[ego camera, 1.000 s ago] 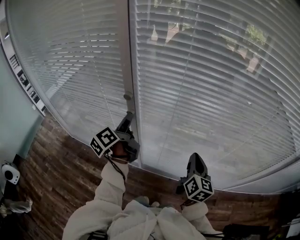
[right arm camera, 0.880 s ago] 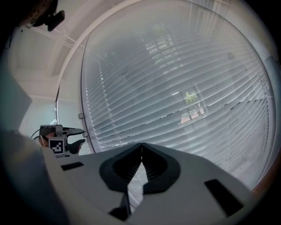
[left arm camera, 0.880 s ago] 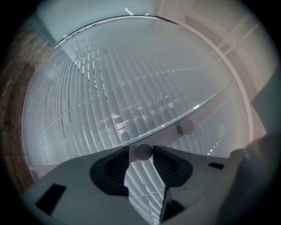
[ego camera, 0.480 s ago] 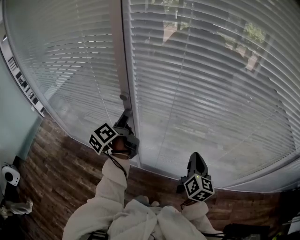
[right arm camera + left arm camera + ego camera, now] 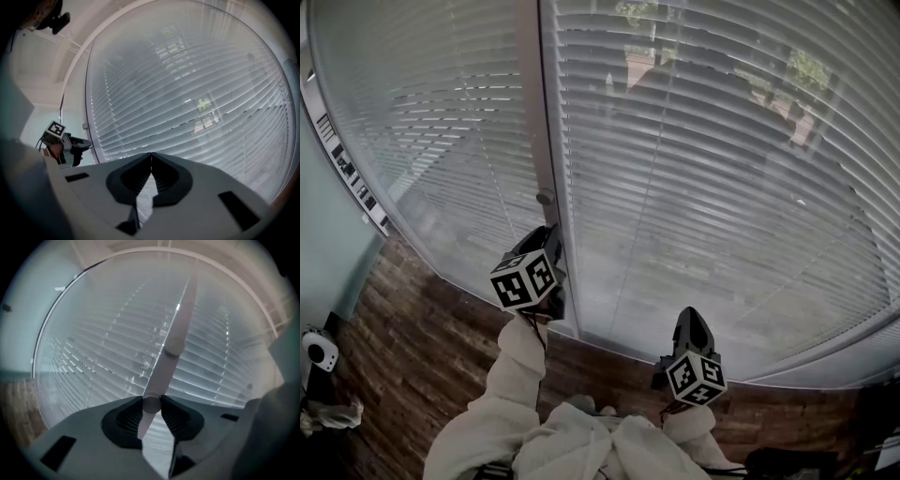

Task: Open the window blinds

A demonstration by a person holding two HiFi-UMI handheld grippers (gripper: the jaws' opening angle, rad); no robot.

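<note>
Two blinds (image 5: 722,187); left gripper (image 5: 151,405) just closed on one wand (image 5: 177,329).

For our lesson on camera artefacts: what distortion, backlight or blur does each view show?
Head view: the white slatted blinds bow outward, backlit by daylight. Left gripper view: dark round vignette, hazy; the grey tilt wand, which the left gripper has just been closing on, looks soft. Right gripper view: same fisheye curve, but slats and the shut right gripper are sharper.
</note>
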